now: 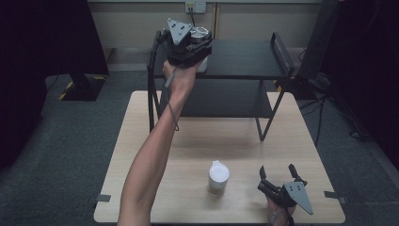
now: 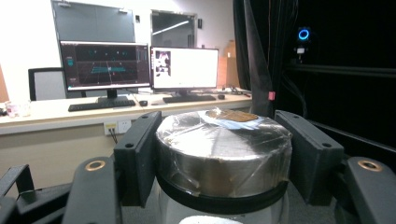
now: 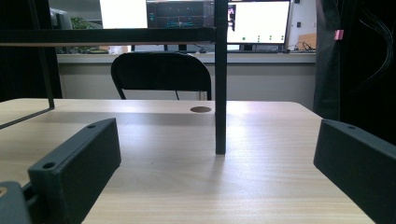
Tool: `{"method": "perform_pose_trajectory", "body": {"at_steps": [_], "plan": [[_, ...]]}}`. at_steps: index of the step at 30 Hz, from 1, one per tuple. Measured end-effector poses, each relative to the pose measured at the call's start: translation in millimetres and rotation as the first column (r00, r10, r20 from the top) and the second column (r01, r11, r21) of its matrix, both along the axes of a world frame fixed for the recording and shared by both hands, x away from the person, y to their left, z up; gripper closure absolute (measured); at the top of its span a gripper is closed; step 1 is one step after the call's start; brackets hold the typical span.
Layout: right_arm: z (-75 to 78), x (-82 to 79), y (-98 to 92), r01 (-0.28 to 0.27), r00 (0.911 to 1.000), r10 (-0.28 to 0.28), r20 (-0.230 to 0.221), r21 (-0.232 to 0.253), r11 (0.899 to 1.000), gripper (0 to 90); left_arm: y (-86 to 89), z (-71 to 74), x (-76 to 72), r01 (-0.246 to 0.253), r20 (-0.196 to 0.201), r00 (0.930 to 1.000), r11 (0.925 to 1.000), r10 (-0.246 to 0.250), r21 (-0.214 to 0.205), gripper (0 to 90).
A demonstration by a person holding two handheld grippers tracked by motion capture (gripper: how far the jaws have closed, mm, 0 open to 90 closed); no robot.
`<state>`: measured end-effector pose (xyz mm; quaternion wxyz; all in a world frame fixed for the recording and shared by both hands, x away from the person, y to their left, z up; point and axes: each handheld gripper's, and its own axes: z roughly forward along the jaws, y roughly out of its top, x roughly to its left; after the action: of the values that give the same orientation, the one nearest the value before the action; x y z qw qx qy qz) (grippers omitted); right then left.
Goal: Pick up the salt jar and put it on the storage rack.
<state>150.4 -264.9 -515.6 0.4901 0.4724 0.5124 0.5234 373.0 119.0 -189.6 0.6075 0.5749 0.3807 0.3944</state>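
Note:
My left gripper [image 1: 196, 41] is raised to the top of the black shelf [image 1: 244, 59], held by a hand at the end of an outstretched forearm. Between its jaws is a jar [image 2: 224, 154] with a metal lid wrapped in clear film. Both jaws stand close beside the lid and I see no firm press on it. The jar's top [image 1: 200, 32] peeks out past the gripper at the shelf's left end. My right gripper [image 1: 277, 173] rests open near the table's front right edge with nothing between its jaws. A white lidded cup [image 1: 219, 176] stands upright just left of it.
The shelf stands on the far half of the wooden table [image 1: 235, 136], and one thin black leg [image 3: 220, 93] rises straight ahead of my right gripper. A black chair [image 3: 161, 74], a desk with monitors [image 2: 184, 67] and dark curtains lie beyond the table.

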Motion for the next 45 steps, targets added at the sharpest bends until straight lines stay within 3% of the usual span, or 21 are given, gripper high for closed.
{"method": "perform_pose_trajectory", "body": {"at_steps": [4, 6, 8, 12, 16, 18, 26, 33, 41, 45], "plan": [[0.0, -0.1, 0.2, 0.001, 1.0, -0.001, 0.0, 0.001, 1.0, 0.0, 4.1, 4.4, 1.8, 0.019, -0.026, 0.9995, 0.9997, -0.019, -0.016, 9.3], [0.1, 0.0, 0.3, 0.001, 1.0, -0.001, 0.0, -0.001, 1.0, 0.0, 8.4, 3.6, 1.1, 0.043, -0.027, 0.9987, 0.9989, -0.043, -0.019, 4.9], [0.4, 0.2, 0.8, 0.001, 1.0, -0.001, -0.002, -0.004, 1.0, 0.0, 7.0, -2.9, -4.6, 0.024, -0.017, 0.9996, 0.999, -0.024, -0.039, 0.3], [0.2, 0.0, 1.3, 0.005, 1.0, -0.005, -0.001, -0.002, 1.0, 0.0, 9.2, -11.9, -14.9, 0.009, -0.003, 1.0, 0.9982, -0.009, -0.06, 0.0], [0.2, 0.2, 1.3, 0.005, 1.0, -0.005, -0.001, -0.004, 1.0, 0.0, 6.5, -12.7, -27.0, -0.03, -0.012, 0.9995, 0.9985, 0.03, -0.046, 0.0], [0.3, 0.2, 1.3, 0.005, 1.0, -0.005, -0.002, -0.004, 1.0, 0.0, 7.8, -17.1, -33.8, -0.034, 0.007, 0.9994, 0.9985, 0.035, -0.043, 0.0], [0.4, 0.2, 1.2, 0.004, 1.0, -0.004, -0.002, -0.005, 1.0, 0.0, 16.1, -26.8, -56.2, -0.007, 0.036, 0.9993, 0.9988, 0.009, -0.048, 0.0], [0.4, 0.2, 1.2, 0.004, 1.0, -0.004, -0.002, -0.006, 1.0, 0.0, 17.0, -38.0, -80.7, 0.02, 0.055, 0.9983, 0.9994, -0.018, -0.028, 0.0], [0.4, 0.2, 1.0, 0.003, 1.0, -0.003, -0.002, -0.006, 1.0, 0.0, 24.4, -63.3, -101.6, 0.091, 0.059, 0.9946, 0.9899, -0.085, -0.108, 0.0], [0.4, 0.2, 1.1, 0.003, 1.0, -0.003, -0.002, -0.006, 1.0, 0.0, 23.4, -75.9, -115.0, 0.071, 0.064, 0.9957, 0.9947, -0.066, -0.074, 0.0]]}}
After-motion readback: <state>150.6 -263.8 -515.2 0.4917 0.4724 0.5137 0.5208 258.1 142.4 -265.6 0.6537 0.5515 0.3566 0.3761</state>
